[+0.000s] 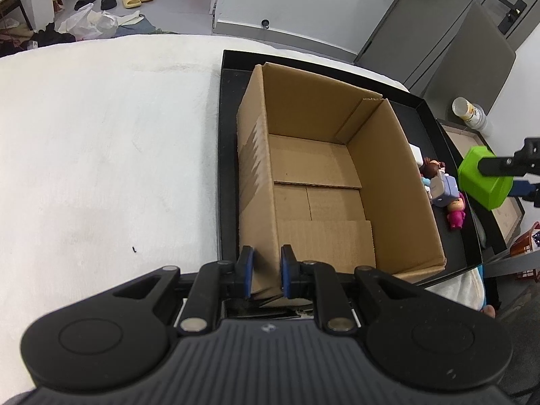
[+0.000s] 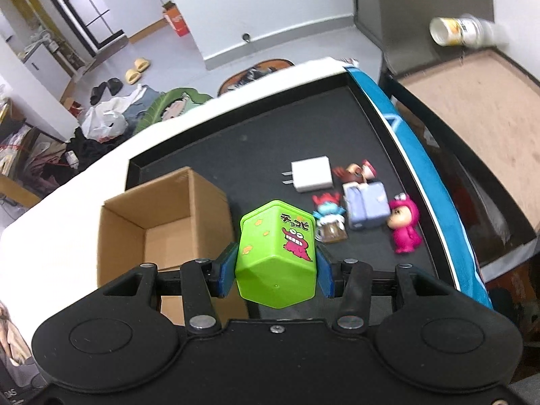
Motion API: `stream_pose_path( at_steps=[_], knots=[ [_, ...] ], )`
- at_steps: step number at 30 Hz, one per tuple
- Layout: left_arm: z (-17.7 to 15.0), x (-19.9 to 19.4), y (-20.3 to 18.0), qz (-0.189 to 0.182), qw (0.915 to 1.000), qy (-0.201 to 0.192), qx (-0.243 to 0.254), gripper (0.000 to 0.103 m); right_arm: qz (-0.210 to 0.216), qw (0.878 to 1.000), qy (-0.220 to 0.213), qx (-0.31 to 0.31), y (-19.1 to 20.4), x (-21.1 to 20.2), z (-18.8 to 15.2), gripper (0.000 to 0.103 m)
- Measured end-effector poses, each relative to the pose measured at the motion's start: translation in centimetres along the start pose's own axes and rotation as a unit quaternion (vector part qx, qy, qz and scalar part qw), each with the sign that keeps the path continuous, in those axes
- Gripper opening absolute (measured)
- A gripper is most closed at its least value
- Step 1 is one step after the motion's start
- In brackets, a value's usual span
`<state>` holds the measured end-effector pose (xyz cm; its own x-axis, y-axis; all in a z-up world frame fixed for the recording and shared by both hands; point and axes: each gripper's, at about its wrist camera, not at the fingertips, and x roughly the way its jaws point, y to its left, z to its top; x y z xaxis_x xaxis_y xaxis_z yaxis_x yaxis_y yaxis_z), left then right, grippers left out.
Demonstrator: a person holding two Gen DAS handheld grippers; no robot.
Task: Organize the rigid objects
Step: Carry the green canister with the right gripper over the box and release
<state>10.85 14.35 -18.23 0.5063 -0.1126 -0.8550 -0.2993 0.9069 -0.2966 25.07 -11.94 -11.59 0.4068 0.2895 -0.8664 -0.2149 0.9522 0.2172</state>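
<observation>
Tray (image 2: 209,141): on the table (image 1: 101,135), centre of the right-wrist frame.
Cardboard box (image 2: 148,216): in the tray's left part.
Charger (image 2: 312,173): right of the box.
Figurines (image 2: 368,206): below the charger; perhaps touching one another.

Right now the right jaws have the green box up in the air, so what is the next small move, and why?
Probably carry the green box left until it hangs over the open cardboard box, then lower it. The right gripper holds it clear of the black tray, the cardboard box is empty, and the left gripper clamps its near wall, steadying it.
</observation>
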Motion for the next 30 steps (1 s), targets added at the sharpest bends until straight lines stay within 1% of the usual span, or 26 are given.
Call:
stream_pose_path(
  at_steps=[9, 15, 21, 30],
  knots=[
    [0.0, -0.1, 0.6, -0.008, 0.9999, 0.001, -0.010, 0.016, 0.011, 0.999, -0.019, -0.036, 3.6, -0.9, 0.5, 0.047],
    [0.1, -0.2, 0.7, -0.010, 0.9999, 0.000, -0.012, 0.016, 0.031, 0.998, -0.024, -0.057, 6.0, -0.9, 0.3, 0.047],
    [0.0, -0.2, 0.9, -0.016, 0.9998, -0.001, -0.016, 0.016, 0.043, 0.996, -0.017, -0.070, 8.1, 0.2, 0.0, 0.047],
    [0.0, -0.2, 1.4, -0.028, 0.9994, 0.001, -0.020, 0.017, 0.049, 0.995, 0.005, -0.089, 10.5, 2.5, -1.7, 0.047]
  ],
)
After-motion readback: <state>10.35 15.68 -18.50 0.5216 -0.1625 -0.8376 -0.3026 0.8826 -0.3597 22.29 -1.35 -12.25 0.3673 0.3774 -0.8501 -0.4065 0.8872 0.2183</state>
